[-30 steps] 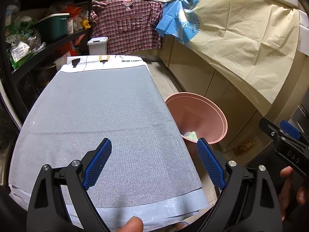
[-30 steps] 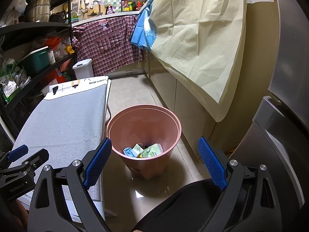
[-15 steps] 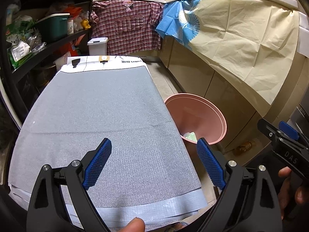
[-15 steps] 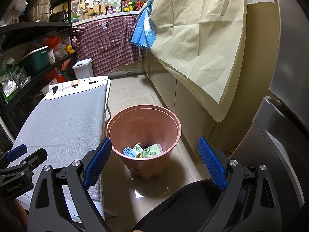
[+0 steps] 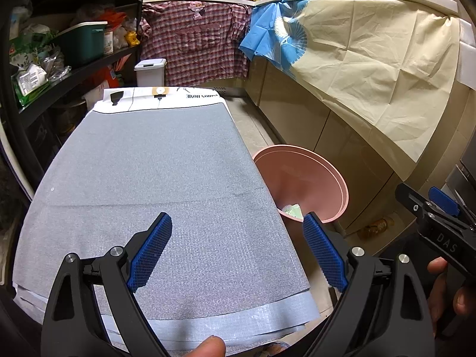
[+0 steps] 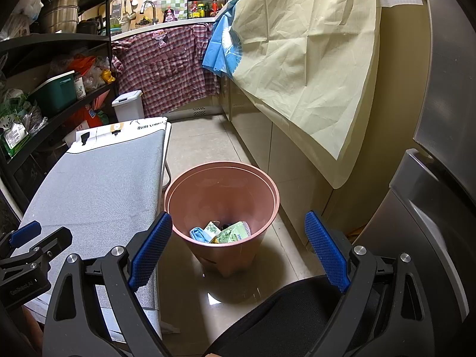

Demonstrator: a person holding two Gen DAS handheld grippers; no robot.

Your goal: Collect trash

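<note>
A pink trash bin (image 6: 221, 196) stands on the floor right of a grey-covered ironing board (image 6: 98, 184). In the bin lie green packets (image 6: 233, 232), a small carton and a blue wad (image 6: 198, 234). My right gripper (image 6: 238, 247) is open and empty, held above the floor in front of the bin. My left gripper (image 5: 238, 247) is open and empty above the near end of the board (image 5: 154, 178). The bin (image 5: 300, 178) shows beside the board's right edge in the left wrist view, with a green packet (image 5: 293, 210) inside. Nothing lies on the board.
Black shelves (image 5: 44, 59) with bags and a green box stand left. A small white lidded bin (image 5: 150, 71) and a hanging plaid shirt (image 5: 196, 41) are at the far end. Cabinets draped with cream cloth (image 6: 312, 74) run along the right. A steel appliance (image 6: 440, 178) is near right.
Almost nothing has changed. Both grippers stay open and hold nearly still; the right gripper drifts slightly at the edge of the left wrist view.
</note>
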